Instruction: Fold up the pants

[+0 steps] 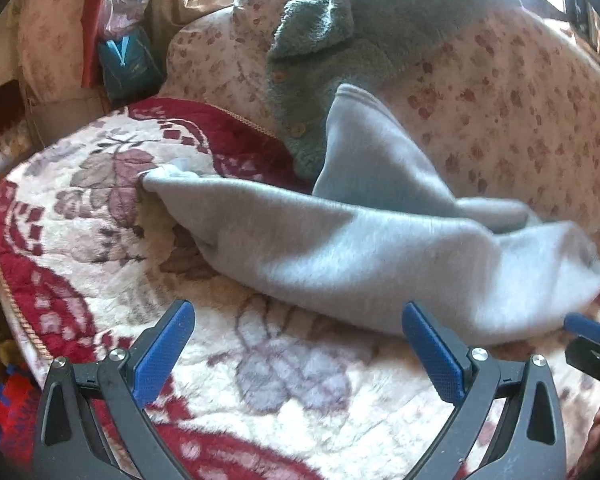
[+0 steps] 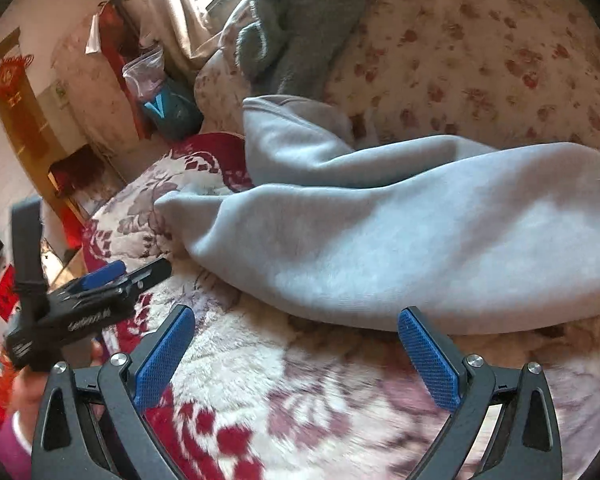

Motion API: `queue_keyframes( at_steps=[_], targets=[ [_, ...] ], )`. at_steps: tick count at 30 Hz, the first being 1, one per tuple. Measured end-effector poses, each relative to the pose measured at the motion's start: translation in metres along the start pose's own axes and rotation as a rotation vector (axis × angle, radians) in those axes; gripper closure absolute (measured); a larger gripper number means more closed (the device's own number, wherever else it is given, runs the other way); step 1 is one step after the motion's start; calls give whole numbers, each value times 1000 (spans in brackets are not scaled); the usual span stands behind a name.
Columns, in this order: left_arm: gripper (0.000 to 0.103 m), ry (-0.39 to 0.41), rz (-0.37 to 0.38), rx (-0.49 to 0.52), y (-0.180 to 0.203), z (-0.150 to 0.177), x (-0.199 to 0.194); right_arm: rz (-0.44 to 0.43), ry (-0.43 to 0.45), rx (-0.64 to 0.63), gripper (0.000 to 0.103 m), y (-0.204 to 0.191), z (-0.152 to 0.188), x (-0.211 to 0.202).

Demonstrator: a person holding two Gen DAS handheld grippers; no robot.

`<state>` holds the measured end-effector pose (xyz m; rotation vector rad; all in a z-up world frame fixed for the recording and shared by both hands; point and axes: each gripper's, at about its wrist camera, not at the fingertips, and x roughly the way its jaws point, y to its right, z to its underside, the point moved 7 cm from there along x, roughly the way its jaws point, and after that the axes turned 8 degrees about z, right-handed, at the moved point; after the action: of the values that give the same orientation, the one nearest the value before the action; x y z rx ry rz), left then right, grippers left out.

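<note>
The pale grey fleece pants (image 1: 340,240) lie rumpled across the red-and-cream floral plush blanket (image 1: 100,240) on the bed. They look soft, limp and light; a hem edge suits gripping. Left tongs (image 1: 298,354) and right tongs (image 2: 296,354) are spread, empty.

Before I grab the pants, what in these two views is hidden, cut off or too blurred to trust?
- Grey pants: waistband end, left wrist view, smeared by motion blur at the right edge.
- Same end, right wrist view: runs out of frame.
- Farther leg: its lower length lies behind the nearer leg.
- Right claw: left wrist view shows only one tip, cut by the edge.
- Blanket: pattern blurred near the lens.
</note>
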<state>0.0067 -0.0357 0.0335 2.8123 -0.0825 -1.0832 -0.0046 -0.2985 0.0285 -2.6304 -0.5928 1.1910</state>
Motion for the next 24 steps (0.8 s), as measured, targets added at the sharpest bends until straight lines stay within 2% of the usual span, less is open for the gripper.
queue_keyframes(
  at_steps=[3, 4, 8, 11, 15, 18, 24],
  targets=[
    [0, -6, 36, -32, -1, -11, 5, 77, -23, -35, 0, 39, -13, -12],
    [0, -10, 45, -31, 0, -14, 7, 130, -20, -67, 0, 58, -22, -17],
    [0, -7, 45, 2, 7, -27, 14, 253, -30, -129, 0, 116, -51, -30],
    [0, -8, 68, 39, 23, -36, 21, 310, -52, -164, 0, 153, -71, -31],
    [0, -28, 109, 86, 44, -40, 33, 320, -70, -303, 0, 169, -96, -24],
    [0, -50, 140, 125, 54, -42, 41, 280, -107, -412, 0, 169, -109, -11],
    [0, -88, 187, 111, 47, -45, 55, 246, -211, -625, 0, 165, -123, 26]
  ],
)
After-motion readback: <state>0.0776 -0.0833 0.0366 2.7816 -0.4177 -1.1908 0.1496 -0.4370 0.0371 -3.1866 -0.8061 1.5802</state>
